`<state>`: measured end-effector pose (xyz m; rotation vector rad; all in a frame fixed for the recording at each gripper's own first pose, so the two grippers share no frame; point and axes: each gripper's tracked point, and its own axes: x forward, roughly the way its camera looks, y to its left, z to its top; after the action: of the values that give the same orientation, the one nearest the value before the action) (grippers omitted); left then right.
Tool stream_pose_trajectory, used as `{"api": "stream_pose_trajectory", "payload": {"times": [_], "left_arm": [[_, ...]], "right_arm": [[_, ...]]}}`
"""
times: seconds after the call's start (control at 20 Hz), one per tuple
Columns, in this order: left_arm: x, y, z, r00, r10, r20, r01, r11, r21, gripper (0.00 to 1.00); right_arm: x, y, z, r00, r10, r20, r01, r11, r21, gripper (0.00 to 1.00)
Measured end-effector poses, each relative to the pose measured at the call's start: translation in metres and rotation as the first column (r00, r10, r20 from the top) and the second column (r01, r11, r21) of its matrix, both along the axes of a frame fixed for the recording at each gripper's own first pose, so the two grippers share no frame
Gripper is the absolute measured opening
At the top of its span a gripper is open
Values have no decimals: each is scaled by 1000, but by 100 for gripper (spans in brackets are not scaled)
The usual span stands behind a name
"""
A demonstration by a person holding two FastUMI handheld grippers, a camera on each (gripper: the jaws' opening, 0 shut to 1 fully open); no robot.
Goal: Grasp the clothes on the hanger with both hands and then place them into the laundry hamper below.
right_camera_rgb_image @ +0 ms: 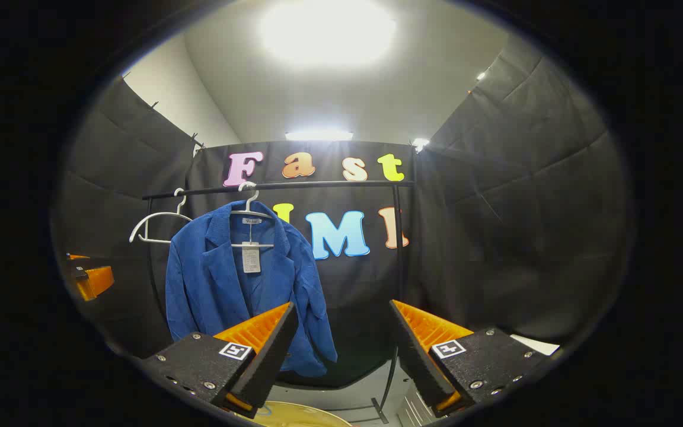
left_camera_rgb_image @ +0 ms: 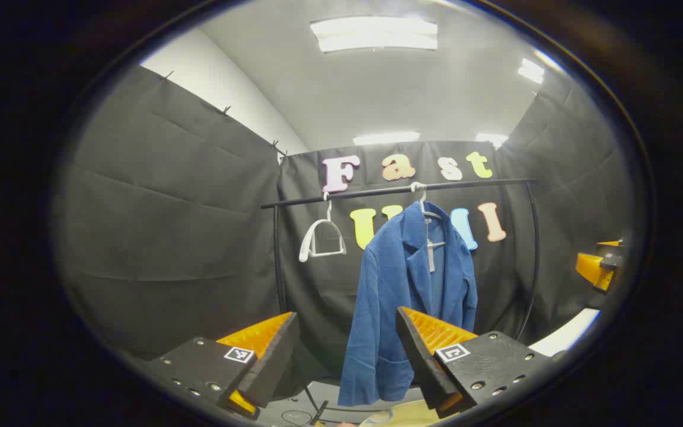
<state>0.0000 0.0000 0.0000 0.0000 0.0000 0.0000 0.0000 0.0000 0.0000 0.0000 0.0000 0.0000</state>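
Left gripper view: approach step, blue jacket point(left_camera_rgb_image: 404, 296) hung at frame centre ungrasped, left tool point(left_camera_rgb_image: 347, 362) and right tool point(right_camera_rgb_image: 341, 356) spread apart; closing in needed.

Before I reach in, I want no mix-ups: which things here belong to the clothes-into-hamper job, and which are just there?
Part of the job:
blue jacket
its hanger
left gripper, open
right gripper, open

Just there:
empty white hanger
black rail

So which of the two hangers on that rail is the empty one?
The bare white plastic hanger at the black rail's left end; the other hanger carries the blue jacket.
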Motion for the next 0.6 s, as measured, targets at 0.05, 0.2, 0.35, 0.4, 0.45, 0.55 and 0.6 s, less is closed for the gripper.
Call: {"api": "stream_pose_trajectory", "payload": {"times": [0.05, 0.2, 0.35, 0.4, 0.45, 0.55, 0.6], "left_arm": [[-1, -1, -1, 1000, -1, 0, 1, 1000, 0, 99], [1, -4, 1, 1000, -1, 7, 1, 1000, 3, 94], [5, -10, 2, 1000, -5, 14, 5, 1000, 7, 94], [5, -11, 3, 1000, -7, 16, 7, 1000, 8, 99], [5, -13, 4, 1000, -8, 20, 8, 1000, 10, 99], [2, -13, 6, 1000, -9, 24, 9, 1000, 12, 99], [2, -14, 6, 1000, -10, 24, 9, 1000, 11, 99]], "right_arm": [[0, 1, 0, 1000, 2, -1, -2, 1000, 2, 94], [-1, 0, -1, 1000, 2, -2, -2, 1000, 3, 94], [1, -2, -2, 1000, 2, -4, -2, 1000, 1, 94], [2, -2, -2, 1000, 1, -4, -1, 1000, 3, 94], [2, -4, -2, 1000, -1, -4, 1, 1000, 4, 94], [3, -6, -1, 1000, -2, -2, 2, 1000, 5, 94], [4, -7, -1, 1000, -1, -1, 1, 1000, 6, 94]]}}
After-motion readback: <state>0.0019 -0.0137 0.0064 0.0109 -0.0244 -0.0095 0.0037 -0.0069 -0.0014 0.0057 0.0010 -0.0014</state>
